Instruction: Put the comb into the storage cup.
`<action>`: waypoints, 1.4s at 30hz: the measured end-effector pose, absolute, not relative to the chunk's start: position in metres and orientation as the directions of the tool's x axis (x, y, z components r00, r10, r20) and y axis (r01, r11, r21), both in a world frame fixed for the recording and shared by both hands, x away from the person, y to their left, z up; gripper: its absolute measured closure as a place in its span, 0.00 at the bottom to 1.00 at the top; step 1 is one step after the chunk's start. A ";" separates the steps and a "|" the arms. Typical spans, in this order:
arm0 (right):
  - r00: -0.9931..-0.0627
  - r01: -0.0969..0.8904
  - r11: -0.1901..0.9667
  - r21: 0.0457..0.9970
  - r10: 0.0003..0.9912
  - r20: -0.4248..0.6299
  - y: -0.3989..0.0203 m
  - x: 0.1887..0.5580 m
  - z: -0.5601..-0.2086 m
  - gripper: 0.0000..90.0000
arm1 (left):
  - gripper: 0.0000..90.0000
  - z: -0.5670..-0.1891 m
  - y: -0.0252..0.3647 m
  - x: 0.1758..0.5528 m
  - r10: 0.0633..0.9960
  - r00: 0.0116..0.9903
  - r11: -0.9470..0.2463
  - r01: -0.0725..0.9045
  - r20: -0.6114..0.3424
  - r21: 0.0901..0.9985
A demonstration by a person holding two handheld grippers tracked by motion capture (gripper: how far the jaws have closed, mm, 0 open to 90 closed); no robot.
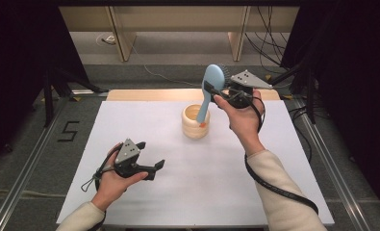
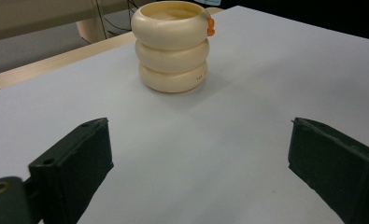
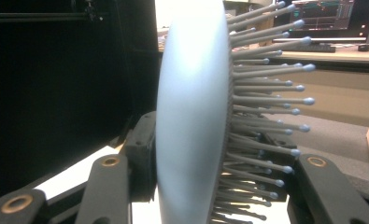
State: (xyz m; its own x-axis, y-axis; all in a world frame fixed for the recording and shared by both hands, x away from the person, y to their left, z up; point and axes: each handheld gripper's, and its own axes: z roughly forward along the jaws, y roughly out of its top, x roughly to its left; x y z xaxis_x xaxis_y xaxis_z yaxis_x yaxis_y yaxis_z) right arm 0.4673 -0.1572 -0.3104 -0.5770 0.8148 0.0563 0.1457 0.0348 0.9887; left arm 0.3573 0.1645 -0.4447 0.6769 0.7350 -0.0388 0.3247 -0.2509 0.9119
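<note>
Right now: brush held over the cup

Up at the far side of the desk (image 1: 144, 192), my right hand-held gripper (image 1: 226, 91) is clamped on the light blue hairbrush (image 1: 210, 89). Its jaws pinch the brush where the head meets the handle. From the high view the oval head points up and away from me, while the handle slants down toward the cream cup (image 1: 195, 122), its tip at or just inside the rim; I cannot tell whether it touches. In the right gripper view the brush head (image 3: 191, 112) stands edge-on between my two black jaws, smooth back to the left, bristles sticking out to the right, one jaw tight against each side.

The cup is a squat, ribbed thing that looks like three stacked rings, with a small orange bit on its rim. It stands upright on the white sheet covering the desk, toward the far edge and about the middle. In the left gripper view the cup (image 2: 172, 46) sits ahead of my jaws, well apart from them.

My left hand-held gripper (image 1: 151, 166) rests low over the near left part of the desk, jaws spread wide with nothing between them, aimed across the white surface toward the cup.
</note>
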 end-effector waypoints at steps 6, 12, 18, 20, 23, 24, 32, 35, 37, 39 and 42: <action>-0.570 0.149 0.030 0.988 0.820 0.061 -0.159 0.471 -0.309 0.56 | 0.06 -0.445 0.165 0.357 0.735 0.677 -0.250 0.325 -0.040 0.912; -0.569 0.152 0.028 0.988 0.820 0.064 -0.158 0.473 -0.310 0.56 | 0.06 -0.445 0.165 0.358 0.737 0.675 -0.250 0.325 -0.038 0.912; -0.568 0.150 0.026 0.988 0.821 0.064 -0.157 0.474 -0.309 0.56 | 0.06 -0.445 0.165 0.358 0.736 0.676 -0.252 0.324 -0.036 0.912; -0.568 0.150 0.026 0.988 0.821 0.064 -0.157 0.474 -0.309 0.56 | 0.06 -0.445 0.165 0.358 0.737 0.675 -0.251 0.324 -0.037 0.912; -0.565 0.149 0.025 0.988 0.822 0.064 -0.157 0.475 -0.308 0.56 | 0.06 -0.445 0.165 0.358 0.736 0.676 -0.252 0.326 -0.039 0.911; -0.565 0.149 0.025 0.989 0.822 0.065 -0.157 0.475 -0.308 0.56 | 0.06 -0.445 0.165 0.358 0.735 0.677 -0.254 0.325 -0.037 0.911; -0.559 0.151 0.021 0.988 0.826 0.068 -0.157 0.477 -0.308 0.56 | 0.06 -0.445 0.164 0.358 0.736 0.675 -0.251 0.327 -0.039 0.911; -0.556 0.148 0.021 0.989 0.828 0.066 -0.157 0.479 -0.308 0.56 | 0.06 -0.445 0.165 0.358 0.737 0.675 -0.253 0.327 -0.038 0.911; -0.556 0.149 0.020 0.989 0.829 0.067 -0.157 0.479 -0.308 0.56 | 0.06 -0.445 0.165 0.358 0.737 0.676 -0.254 0.324 -0.035 0.911; -0.556 0.150 0.022 0.988 0.829 0.066 -0.156 0.480 -0.308 0.56 | 0.06 -0.445 0.165 0.358 0.737 0.675 -0.253 0.324 -0.035 0.912; -0.556 0.150 0.022 0.988 0.829 0.066 -0.155 0.481 -0.307 0.56 | 0.06 -0.445 0.165 0.358 0.736 0.676 -0.251 0.323 -0.036 0.913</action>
State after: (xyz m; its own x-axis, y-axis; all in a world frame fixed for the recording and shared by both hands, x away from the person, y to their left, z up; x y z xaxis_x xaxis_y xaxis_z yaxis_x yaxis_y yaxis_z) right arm 0.4812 -0.1546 -0.3075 -0.5558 0.8287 0.0659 0.1501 0.0221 0.9884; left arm 0.3576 0.1645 -0.4446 0.6758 0.7362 -0.0362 0.3227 -0.2513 0.9125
